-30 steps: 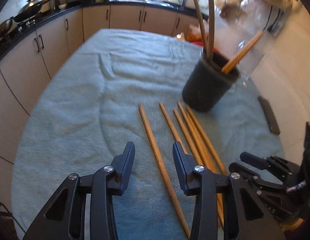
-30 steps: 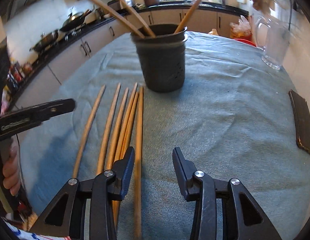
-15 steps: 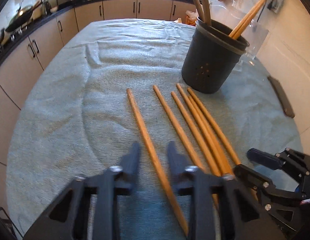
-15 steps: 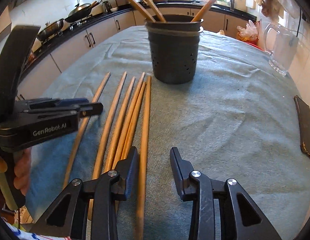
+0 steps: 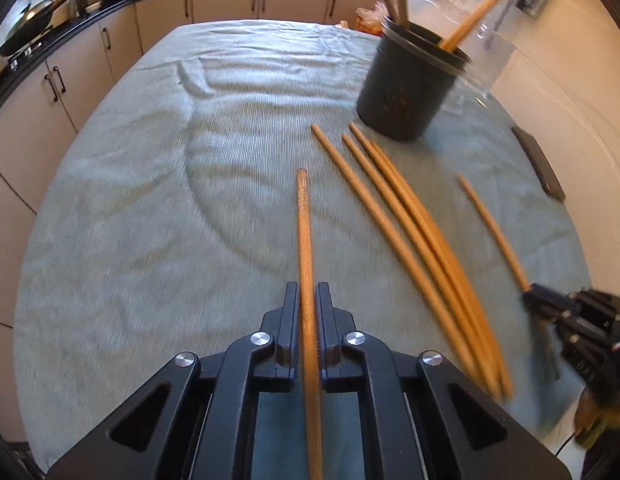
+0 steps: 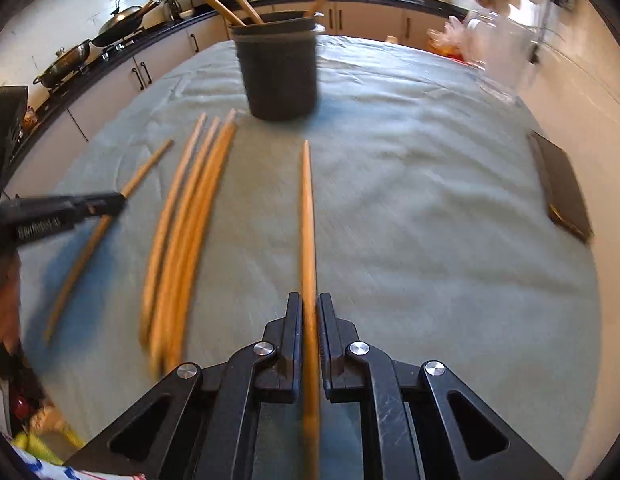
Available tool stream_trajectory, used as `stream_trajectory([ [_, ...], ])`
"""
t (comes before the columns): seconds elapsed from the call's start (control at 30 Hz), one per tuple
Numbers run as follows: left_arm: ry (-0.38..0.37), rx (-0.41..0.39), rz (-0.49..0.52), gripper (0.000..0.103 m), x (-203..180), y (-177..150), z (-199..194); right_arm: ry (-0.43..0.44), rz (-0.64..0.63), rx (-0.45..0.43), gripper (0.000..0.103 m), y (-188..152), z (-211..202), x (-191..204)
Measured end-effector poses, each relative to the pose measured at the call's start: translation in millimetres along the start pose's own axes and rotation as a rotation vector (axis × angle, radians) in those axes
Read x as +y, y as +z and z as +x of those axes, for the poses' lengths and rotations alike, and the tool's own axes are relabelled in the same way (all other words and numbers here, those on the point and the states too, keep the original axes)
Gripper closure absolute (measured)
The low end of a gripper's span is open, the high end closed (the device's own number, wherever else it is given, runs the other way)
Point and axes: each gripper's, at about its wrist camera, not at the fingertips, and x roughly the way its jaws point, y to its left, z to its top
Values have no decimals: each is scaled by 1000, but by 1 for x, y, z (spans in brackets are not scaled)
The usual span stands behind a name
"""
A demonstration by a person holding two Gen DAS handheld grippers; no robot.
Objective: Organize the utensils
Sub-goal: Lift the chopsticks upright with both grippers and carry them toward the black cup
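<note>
Seeing lots of bare cloth left of sticks. Am holding left gripper, right gripper tipped down, each just squeezed onto one stick.

Both pairs of jaws are now closing where a second ago they were standing wide. The left gripper is clamping onto the leftmost chopstick, which is now running straight out ahead between its jaws instead of lying slanted among the others. The right gripper is pinching the rightmost chopstick, drawing it away from the remaining chopsticks, which are now lying off to the left of its jaws.
</note>
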Motion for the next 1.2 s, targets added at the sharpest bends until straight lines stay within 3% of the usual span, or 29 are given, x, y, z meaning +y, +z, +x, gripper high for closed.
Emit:
stream_trajectory([
  [0.07, -8, 24, 31, 96, -1, -7, -5, -19, -28, 25, 89, -14, -8, -6],
  [0.1, -6, 37, 50, 95, -2, -9, -6, -18, -53, 25, 73, -23, -14, -9],
  [0.17, -3, 61, 72, 93, -4, -9, -7, -41, -82, 28, 58, -31, -19, -12],
  [0.3, 2, 96, 58, 93, -5, -4, -4, -45, -72, 31, 58, -24, -17, -18],
  [0.4, 16, 115, 67, 92, -9, 7, 3, -23, -57, 31, 62, -9, -7, -18],
  [0.5, 22, 124, 55, 92, -8, 21, 11, -10, -59, 34, 79, 12, 5, -14],
  [0.57, 32, 125, 58, 92, -9, 30, 16, 0, -55, 52, 83, 24, 15, -10],
  [0.97, 85, 38, 113, 92, -20, 45, 30, -29, -79, 94, 96, 90, 55, -3],
  [1.07, 109, 1, 158, 96, -26, 38, 27, -46, -83, 62, 97, 91, 57, 1],
  [1.2, 98, -50, 128, 96, -24, 32, 11, -27, -46, 0, 98, 88, 46, -3],
])
